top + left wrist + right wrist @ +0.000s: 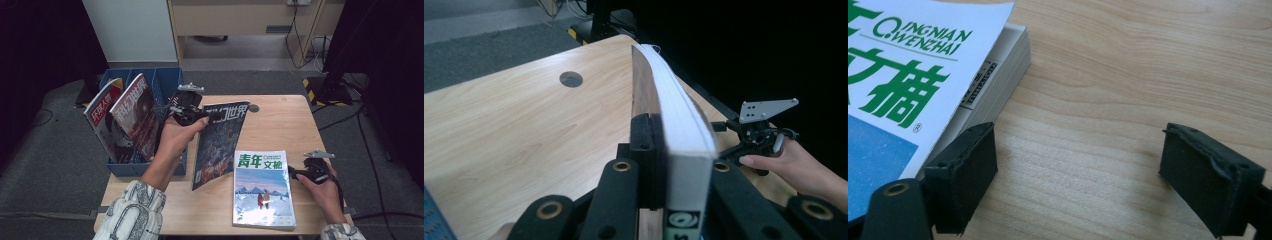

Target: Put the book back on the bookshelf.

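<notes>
A dark-covered magazine (219,142) stands on edge on the wooden table (280,125), tilted a little. My left gripper (201,116) is shut on its top corner. In the left gripper view the jaws clamp the magazine's white page edge (676,115) at the gripper (663,155). A stack of magazines with a white cover and green characters (262,187) lies flat at the front. My right gripper (296,173) rests open just right of that stack. In the right gripper view its jaws are wide apart at the gripper (1080,175) over bare wood, the stack (908,85) beside the left jaw.
A blue file box (167,82) stands at the table's left edge and holds two upright magazines (132,117). A round cable hole (254,108) is in the tabletop at the back. The right hand and its gripper (760,135) appear in the left gripper view.
</notes>
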`<action>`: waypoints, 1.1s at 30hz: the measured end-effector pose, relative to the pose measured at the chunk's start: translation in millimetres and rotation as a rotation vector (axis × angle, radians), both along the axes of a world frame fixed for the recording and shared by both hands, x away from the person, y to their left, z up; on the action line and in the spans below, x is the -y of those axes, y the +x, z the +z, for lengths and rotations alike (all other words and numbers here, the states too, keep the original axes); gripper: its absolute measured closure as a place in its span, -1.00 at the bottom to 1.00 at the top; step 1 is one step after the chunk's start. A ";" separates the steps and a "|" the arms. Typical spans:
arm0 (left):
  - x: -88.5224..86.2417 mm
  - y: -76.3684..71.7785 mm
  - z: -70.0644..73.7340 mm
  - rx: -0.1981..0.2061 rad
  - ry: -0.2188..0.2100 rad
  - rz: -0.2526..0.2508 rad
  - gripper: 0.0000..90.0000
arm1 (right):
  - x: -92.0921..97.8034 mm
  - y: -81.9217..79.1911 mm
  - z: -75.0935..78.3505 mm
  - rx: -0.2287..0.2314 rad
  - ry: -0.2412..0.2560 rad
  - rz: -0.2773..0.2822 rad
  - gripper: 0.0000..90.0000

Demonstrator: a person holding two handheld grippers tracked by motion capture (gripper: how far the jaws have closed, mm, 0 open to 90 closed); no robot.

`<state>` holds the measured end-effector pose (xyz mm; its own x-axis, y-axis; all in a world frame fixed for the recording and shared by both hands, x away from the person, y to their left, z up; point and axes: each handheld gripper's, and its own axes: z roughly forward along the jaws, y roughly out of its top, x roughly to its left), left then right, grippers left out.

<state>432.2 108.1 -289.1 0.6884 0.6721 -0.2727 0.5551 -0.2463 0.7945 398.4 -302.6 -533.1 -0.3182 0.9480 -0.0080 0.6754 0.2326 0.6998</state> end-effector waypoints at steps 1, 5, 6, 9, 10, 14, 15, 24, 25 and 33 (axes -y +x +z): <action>-0.9 -0.4 2.1 0.008 0.009 0.006 0.83 | -0.2 0.0 -0.3 -0.005 -0.002 0.006 -0.68; -6.1 0.0 5.4 0.016 0.001 0.026 0.83 | -0.4 0.3 -1.1 -0.004 0.005 0.009 -0.70; -7.1 0.1 5.7 0.015 -0.004 0.030 0.83 | -0.3 0.4 -1.9 0.001 0.013 0.004 -0.71; -10.3 0.0 6.5 0.014 -0.012 0.036 0.83 | -0.1 -0.2 -2.2 -0.002 0.020 0.001 -0.72; -10.4 -0.3 6.7 0.014 -0.013 0.036 0.83 | -0.1 -0.3 -2.5 0.001 0.024 -0.003 -0.72; -11.2 -1.0 7.1 0.018 -0.008 0.034 0.83 | 0.0 -0.9 -3.0 0.004 0.025 -0.005 -0.73; -11.3 -1.0 7.0 0.016 -0.007 0.036 0.83 | 0.0 -1.0 -3.2 0.006 0.026 -0.006 -0.73; -13.0 -0.7 7.0 0.015 -0.005 0.042 0.83 | 0.4 -1.2 -4.6 0.024 0.024 -0.007 -0.74; -13.1 -0.7 7.0 0.015 -0.005 0.042 0.83 | 0.5 -1.2 -4.6 0.024 0.024 -0.007 -0.74; -14.5 -2.4 6.7 0.016 -0.003 0.042 0.83 | 0.8 -1.7 -4.6 0.022 0.021 -0.003 -0.74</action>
